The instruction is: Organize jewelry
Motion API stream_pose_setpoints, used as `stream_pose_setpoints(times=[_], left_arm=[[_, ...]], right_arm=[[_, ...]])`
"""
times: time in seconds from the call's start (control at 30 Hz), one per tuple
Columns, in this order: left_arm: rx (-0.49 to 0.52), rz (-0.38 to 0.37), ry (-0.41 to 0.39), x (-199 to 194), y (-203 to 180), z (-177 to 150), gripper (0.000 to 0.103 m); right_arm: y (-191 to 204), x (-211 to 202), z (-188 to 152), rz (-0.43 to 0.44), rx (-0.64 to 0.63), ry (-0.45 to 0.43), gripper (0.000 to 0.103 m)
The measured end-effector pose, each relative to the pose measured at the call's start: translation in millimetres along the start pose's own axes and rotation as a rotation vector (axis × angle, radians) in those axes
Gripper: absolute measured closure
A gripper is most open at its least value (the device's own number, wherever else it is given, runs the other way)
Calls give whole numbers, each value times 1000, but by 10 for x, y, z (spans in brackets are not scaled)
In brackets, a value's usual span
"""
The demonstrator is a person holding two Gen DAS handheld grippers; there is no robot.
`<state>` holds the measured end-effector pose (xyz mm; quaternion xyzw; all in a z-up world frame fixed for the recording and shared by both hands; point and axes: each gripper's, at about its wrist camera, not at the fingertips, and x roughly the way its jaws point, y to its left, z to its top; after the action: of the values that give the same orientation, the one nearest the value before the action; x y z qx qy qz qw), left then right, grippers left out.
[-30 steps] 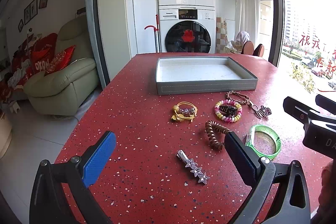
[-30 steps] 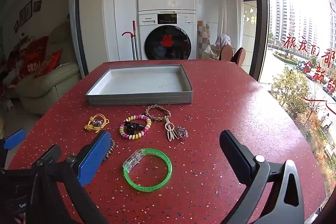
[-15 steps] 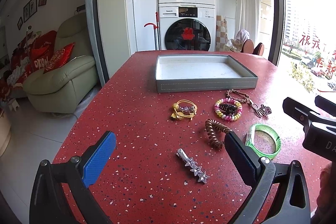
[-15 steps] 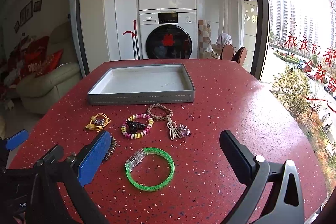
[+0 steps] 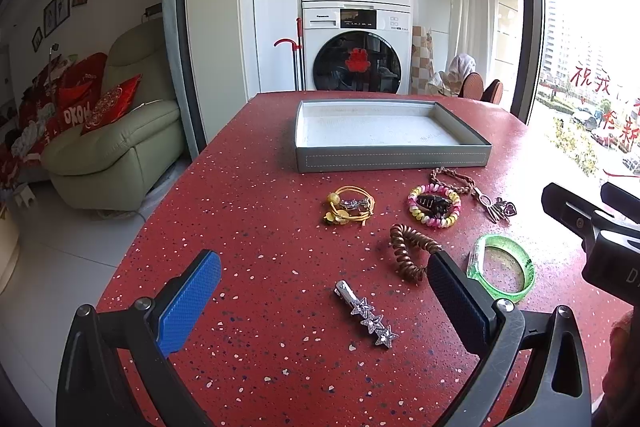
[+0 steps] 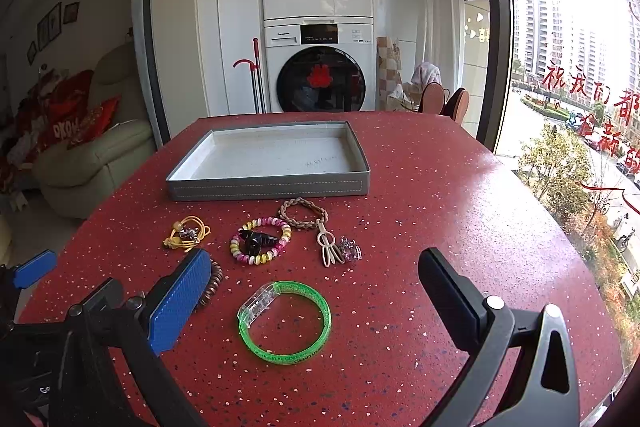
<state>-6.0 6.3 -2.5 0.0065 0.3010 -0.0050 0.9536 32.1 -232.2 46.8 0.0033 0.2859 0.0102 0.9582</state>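
An empty grey tray (image 5: 394, 160) (image 6: 268, 185) stands at the far middle of the red table. In front of it lie a yellow hair tie (image 5: 349, 205) (image 6: 187, 231), a pink-yellow bead bracelet (image 5: 434, 205) (image 6: 260, 241) with a black clip inside, a braided brown cord with charms (image 5: 476, 189) (image 6: 316, 223), a brown spiral hair tie (image 5: 408, 251), a green bangle (image 5: 502, 273) (image 6: 285, 321) and a silver star hair clip (image 5: 366, 313). My left gripper (image 5: 320, 291) is open above the star clip. My right gripper (image 6: 316, 291) is open above the green bangle.
The table edge drops off at the left toward a green sofa (image 5: 112, 143). A stacked washer and dryer (image 5: 356, 27) stand behind the table. A large window (image 6: 580, 67) runs along the right side. The right gripper's body (image 5: 596, 227) shows in the left wrist view.
Both grippers have eased slightly back and up from the table; the objects sit a little further off. Nothing was grasped or moved.
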Motion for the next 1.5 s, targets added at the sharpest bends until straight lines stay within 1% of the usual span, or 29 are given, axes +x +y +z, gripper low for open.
stream_pose_setpoints(times=[1.5], left_arm=[[-1, -3, 3, 16, 5, -25, 0]], right_arm=[[5, 5, -38, 6, 7, 7, 0]])
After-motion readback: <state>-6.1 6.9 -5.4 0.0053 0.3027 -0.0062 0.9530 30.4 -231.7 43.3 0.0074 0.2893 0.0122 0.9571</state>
